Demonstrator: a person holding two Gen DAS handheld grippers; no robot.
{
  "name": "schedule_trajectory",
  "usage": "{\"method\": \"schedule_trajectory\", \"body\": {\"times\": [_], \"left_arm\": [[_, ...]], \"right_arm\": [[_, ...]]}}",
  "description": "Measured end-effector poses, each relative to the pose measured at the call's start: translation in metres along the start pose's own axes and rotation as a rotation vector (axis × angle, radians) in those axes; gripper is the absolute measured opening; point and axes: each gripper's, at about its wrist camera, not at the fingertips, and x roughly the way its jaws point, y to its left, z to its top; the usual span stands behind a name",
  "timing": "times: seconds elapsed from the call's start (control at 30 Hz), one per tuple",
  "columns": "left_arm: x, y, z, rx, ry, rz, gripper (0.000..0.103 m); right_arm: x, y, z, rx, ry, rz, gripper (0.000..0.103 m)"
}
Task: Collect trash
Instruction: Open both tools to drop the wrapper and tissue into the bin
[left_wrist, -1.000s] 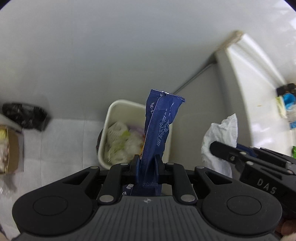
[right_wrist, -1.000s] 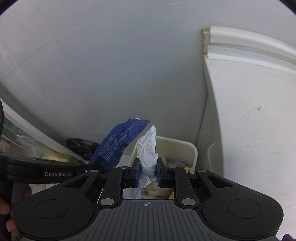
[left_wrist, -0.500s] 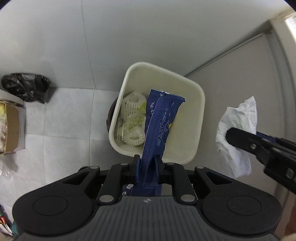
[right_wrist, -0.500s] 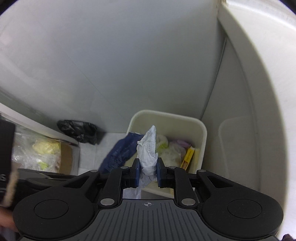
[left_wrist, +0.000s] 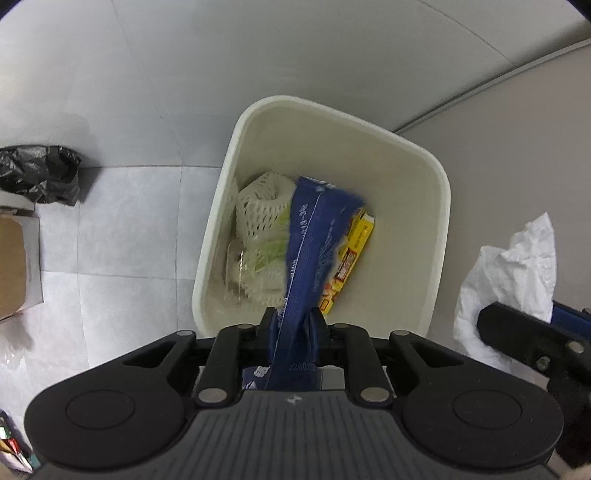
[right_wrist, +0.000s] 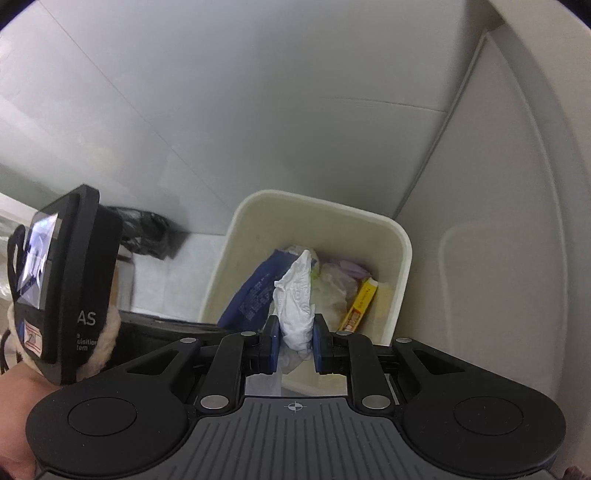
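In the left wrist view, a black plastic bag (left_wrist: 40, 177) lies on the tiled floor (left_wrist: 122, 236) at the left edge, with a cardboard box (left_wrist: 16, 266) just below it. At centre stands the cream trash bin (left_wrist: 439, 236), holding a white foam net (left_wrist: 262, 210) on its left side and a yellow box (left_wrist: 351, 258) to the right. The left gripper (left_wrist: 293, 325), at lower centre, is clamped on a blue wrapper (left_wrist: 314, 240), which rises from between the fingers over the bin's opening. At the right edge, the white tissue (left_wrist: 513, 266) hangs beside the bin, outside its rim.

In the right wrist view, the back of the left gripper's body fills the left side. At centre the trash bin (right_wrist: 400, 266) shows the blue wrapper (right_wrist: 255, 284) and yellow box (right_wrist: 360, 302) inside its outline. The right gripper (right_wrist: 295, 339) pinches the white tissue (right_wrist: 295, 299) between its blue pads (right_wrist: 274, 341), the tissue standing upright in front of the bin's opening. A pale cabinet side (right_wrist: 480, 258) fills the right.
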Motion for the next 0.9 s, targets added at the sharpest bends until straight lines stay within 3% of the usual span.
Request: {"method": "schedule_trajectory", "body": {"times": [0.1,0.2,0.33,0.9], "left_arm": [[-0.005,-0.003,0.001,0.004,-0.013,-0.004,0.025],[-0.008,-0.003,0.000,0.000,-0.024,-0.016,0.029],[-0.015,-0.004,-0.004,0.007,-0.041,-0.023,0.046],[-0.022,0.003,-0.009,-0.007,-0.050,-0.027,0.058]], "right_arm": [[0.007,-0.001,0.002,-0.014,0.014,-0.014,0.017],[0.013,-0.003,0.004,-0.023,0.022,-0.027,0.017],[0.020,-0.003,0.007,-0.018,0.029,-0.037,0.019],[0.027,0.008,0.023,-0.033,0.058,-0.069,0.021]]}}
